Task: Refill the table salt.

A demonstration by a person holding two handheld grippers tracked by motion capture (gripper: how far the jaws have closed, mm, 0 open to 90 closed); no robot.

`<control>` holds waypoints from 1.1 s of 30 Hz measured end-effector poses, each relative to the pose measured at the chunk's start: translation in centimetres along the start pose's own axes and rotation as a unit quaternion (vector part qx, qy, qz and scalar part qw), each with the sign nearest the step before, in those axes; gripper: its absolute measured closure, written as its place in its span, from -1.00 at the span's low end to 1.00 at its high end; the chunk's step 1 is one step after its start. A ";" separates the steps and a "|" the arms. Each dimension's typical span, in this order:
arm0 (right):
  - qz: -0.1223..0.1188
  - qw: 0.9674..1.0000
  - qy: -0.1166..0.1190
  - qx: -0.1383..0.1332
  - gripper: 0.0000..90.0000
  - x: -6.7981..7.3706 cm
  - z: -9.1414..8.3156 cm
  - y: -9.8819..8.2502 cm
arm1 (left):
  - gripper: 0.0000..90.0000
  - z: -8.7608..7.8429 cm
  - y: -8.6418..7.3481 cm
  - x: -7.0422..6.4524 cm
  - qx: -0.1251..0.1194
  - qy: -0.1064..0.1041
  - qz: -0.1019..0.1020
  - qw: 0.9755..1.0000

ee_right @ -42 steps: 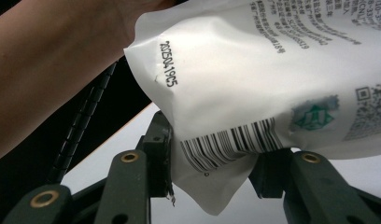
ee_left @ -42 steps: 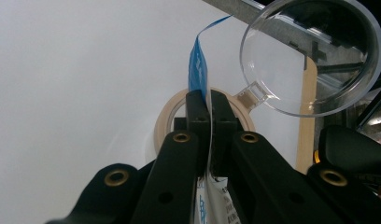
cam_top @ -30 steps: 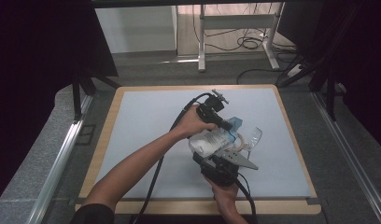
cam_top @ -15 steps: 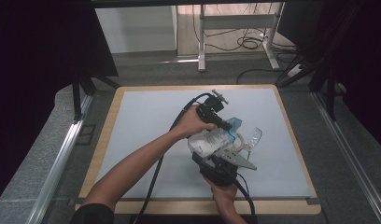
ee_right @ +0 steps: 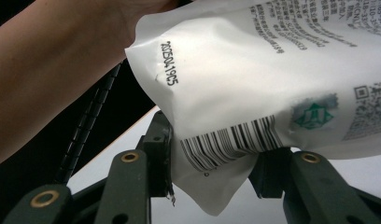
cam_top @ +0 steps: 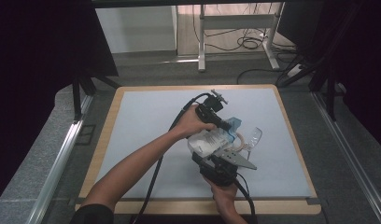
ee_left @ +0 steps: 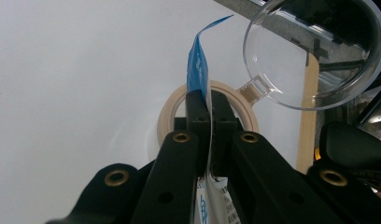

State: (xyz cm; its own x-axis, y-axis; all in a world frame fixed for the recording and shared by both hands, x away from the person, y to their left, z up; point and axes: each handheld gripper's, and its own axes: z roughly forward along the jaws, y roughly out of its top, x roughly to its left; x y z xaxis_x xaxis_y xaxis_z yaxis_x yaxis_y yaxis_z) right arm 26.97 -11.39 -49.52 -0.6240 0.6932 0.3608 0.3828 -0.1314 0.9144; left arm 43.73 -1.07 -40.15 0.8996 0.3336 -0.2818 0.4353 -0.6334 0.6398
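The soft white plastic pouch with a blue top strip (cam_top: 212, 140) is held up over the middle of the desk (cam_top: 146, 116), with both tongs gripping it. The left tongs (ee_left: 203, 105) pinch the blue strip tight, and the right tongs (ee_right: 212, 163) squeeze the pouch's bottom corner. I think the pouch is being torn open, so next the left tongs should pull toward 12 o'clock, beside the clear round lid on a tan ring (cam_top: 251, 139) at 3 o'clock.

White pouch, blue top, black tools

The pouch (ee_right: 254, 93) is white with black barcode and print and a green emblem; its top strip (ee_left: 197, 70) blue; ring (ee_left: 167, 123) beige; lid (ee_left: 314, 51) clear; surface (cam_top: 146, 121) pale grey.
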 end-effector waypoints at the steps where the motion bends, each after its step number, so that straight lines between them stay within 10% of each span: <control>1: 0.000 1.000 0.000 0.000 0.28 0.0 0.0 0.0 | 1.00 0.0 0.0 0.0 0.000 0.000 0.000 1.000; 33: 0.011 1.000 -0.006 -0.010 0.29 0.0 -0.5 0.6 | 1.00 0.4 0.9 -0.2 0.008 -0.011 0.004 1.000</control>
State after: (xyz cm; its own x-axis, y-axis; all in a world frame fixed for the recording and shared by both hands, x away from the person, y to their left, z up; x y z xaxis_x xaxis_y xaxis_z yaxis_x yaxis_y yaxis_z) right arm 26.81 -11.85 -48.91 -0.6074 0.6984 0.3785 0.3825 -0.1605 0.9099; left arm 43.95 -1.94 -39.82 0.9035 0.3133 -0.2925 0.4286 -0.6473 0.6303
